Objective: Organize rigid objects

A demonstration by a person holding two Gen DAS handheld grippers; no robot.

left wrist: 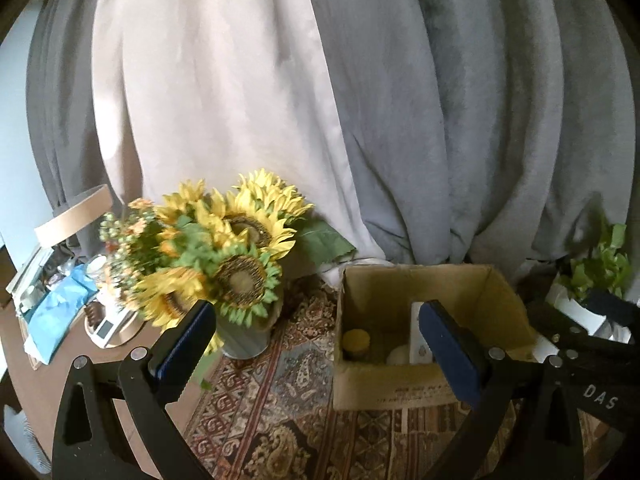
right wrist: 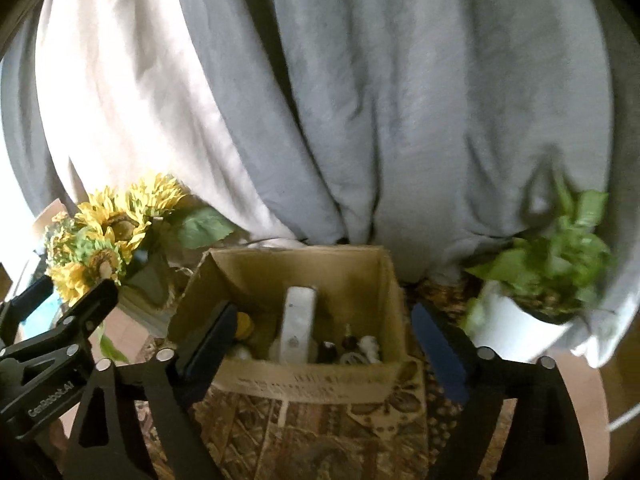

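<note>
An open cardboard box [left wrist: 400, 388] [right wrist: 312, 380] stands on a patterned cloth [left wrist: 288, 432]. Inside it lie a white flat device [right wrist: 298, 324] [left wrist: 420, 340], a yellow-lidded jar [left wrist: 356, 342] [right wrist: 245, 325], a white round thing [left wrist: 398, 356] and several small dark items [right wrist: 352, 348]. My left gripper [left wrist: 316, 320] is open and empty, held in front of the box and the flowers. My right gripper [right wrist: 324, 320] is open and empty, its fingers on either side of the box's near wall. The other gripper shows at each view's edge.
A vase of sunflowers [left wrist: 236, 256] [right wrist: 104, 240] stands left of the box. A potted green plant in a white pot [right wrist: 536, 280] [left wrist: 592, 280] stands on the right. Grey and white curtains [left wrist: 360, 100] hang behind. A cluttered side table [left wrist: 72, 304] is at the far left.
</note>
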